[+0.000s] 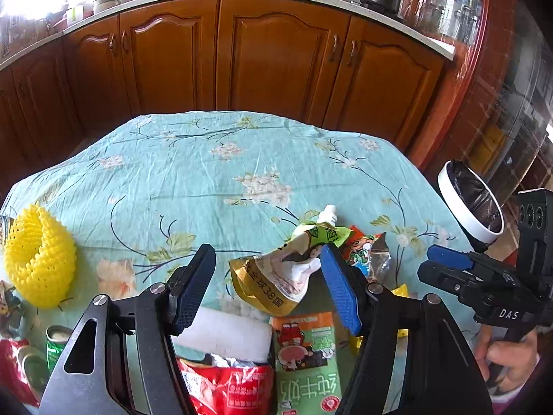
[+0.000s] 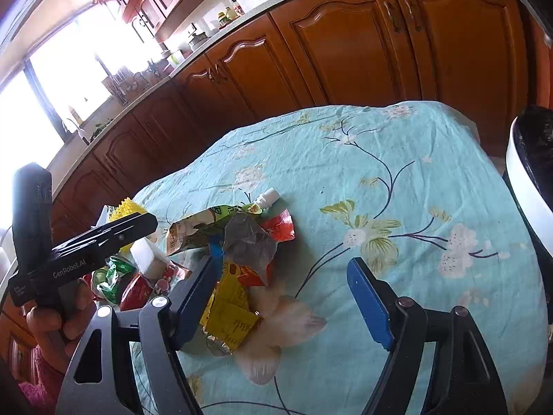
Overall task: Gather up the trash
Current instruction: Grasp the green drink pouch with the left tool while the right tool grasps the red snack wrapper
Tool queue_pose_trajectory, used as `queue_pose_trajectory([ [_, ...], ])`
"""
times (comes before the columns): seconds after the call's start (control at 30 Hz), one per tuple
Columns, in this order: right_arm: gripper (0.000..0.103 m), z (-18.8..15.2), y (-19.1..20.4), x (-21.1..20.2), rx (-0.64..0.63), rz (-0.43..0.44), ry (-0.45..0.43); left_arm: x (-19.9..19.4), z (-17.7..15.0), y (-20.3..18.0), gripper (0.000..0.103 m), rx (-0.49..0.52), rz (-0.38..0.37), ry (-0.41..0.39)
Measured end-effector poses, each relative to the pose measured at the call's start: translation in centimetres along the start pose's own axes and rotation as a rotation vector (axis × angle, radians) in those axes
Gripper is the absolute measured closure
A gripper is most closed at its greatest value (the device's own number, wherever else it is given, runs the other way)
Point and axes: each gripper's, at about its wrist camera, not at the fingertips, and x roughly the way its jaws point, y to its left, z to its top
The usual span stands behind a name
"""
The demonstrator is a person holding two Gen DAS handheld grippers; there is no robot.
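Trash lies in a heap on the teal flowered tablecloth (image 1: 242,159). A gold spouted pouch (image 1: 276,276) lies between the open jaws of my left gripper (image 1: 266,276), apart from both pads. A green milk carton (image 1: 307,363), a red packet (image 1: 228,387) and a white foam block (image 1: 224,335) lie under it. My right gripper (image 2: 283,290) is open and empty over the cloth, right of a yellow wrapper (image 2: 231,307) and a clear crumpled wrapper (image 2: 249,242). It also shows in the left wrist view (image 1: 446,263). A white bin with a black liner (image 1: 470,200) stands off the table's right edge.
A yellow foam fruit net (image 1: 41,259) and a small green can (image 1: 57,342) sit at the table's left. Wooden kitchen cabinets (image 1: 276,62) run behind the table. The bin also shows at the right edge of the right wrist view (image 2: 525,173).
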Motion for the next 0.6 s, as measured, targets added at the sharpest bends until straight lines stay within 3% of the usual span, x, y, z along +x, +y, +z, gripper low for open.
queue_pose_trajectory([
  [0.43, 0.061, 1.1, 0.6, 5.3, -0.023, -0.011, 0.099, 3.7, 0.1, -2.3, 0.052, 0.137, -0.041, 0.106],
  [0.5, 0.085, 1.0, 0.4, 5.8, -0.017, -0.016, 0.107, 4.0, 0.1, -2.5, 0.064, 0.149, -0.048, 0.120],
  [0.57, 0.094, 1.0, 0.1, 5.8, -0.011, -0.013, 0.106, 4.5, 0.0, -2.9, 0.092, 0.162, -0.077, 0.149],
  [0.6, 0.096, 1.0, 0.0, 5.6, -0.010, -0.010, 0.098, 4.7, -0.1, -3.2, 0.094, 0.174, -0.092, 0.162],
])
